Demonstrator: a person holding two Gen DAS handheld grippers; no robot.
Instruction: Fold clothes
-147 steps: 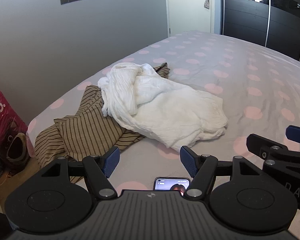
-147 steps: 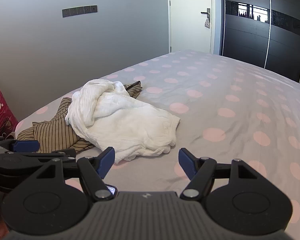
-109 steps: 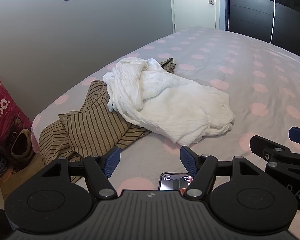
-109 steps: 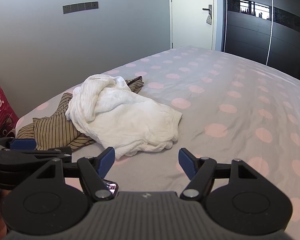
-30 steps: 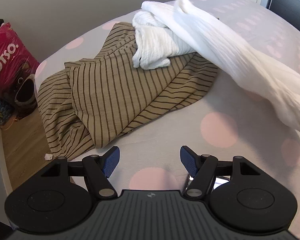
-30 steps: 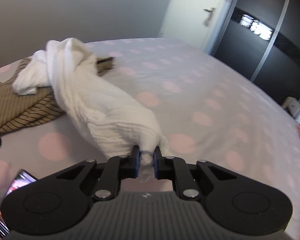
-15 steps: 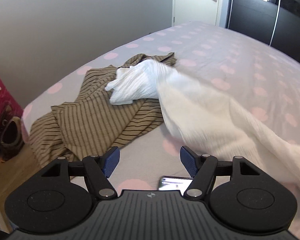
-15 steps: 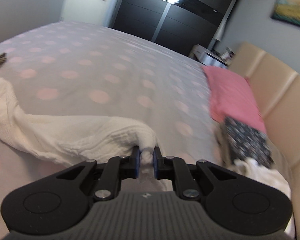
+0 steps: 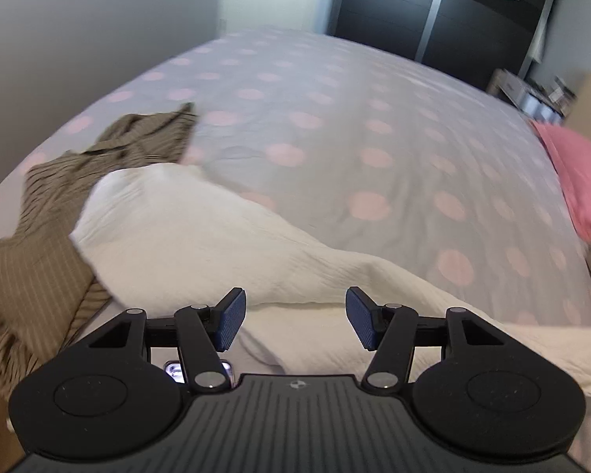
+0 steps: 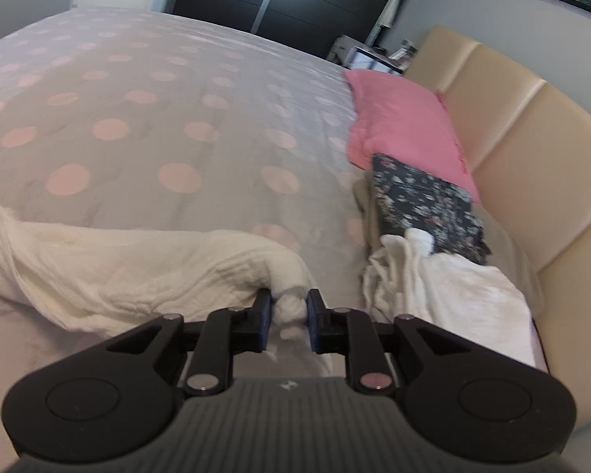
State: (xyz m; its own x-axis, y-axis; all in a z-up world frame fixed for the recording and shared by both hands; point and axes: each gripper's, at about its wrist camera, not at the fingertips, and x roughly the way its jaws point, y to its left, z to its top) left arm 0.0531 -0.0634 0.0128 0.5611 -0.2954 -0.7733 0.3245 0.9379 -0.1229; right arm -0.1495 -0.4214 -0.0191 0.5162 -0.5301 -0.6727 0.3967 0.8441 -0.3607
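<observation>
The white garment runs off the left edge of the right wrist view. In the left wrist view, the striped garment is motion-blurred, and the phone shows only as a sliver behind the left gripper's linkage.

The middle of the bed is bare sheet and offers open passage for either gripper. The white garment lies stretched across the near edge, directly beneath the spread left gripper. The striped garment blocks the left corner. Toward the headboard, a pink pillow, a floral cloth and white laundry crowd the right side.
</observation>
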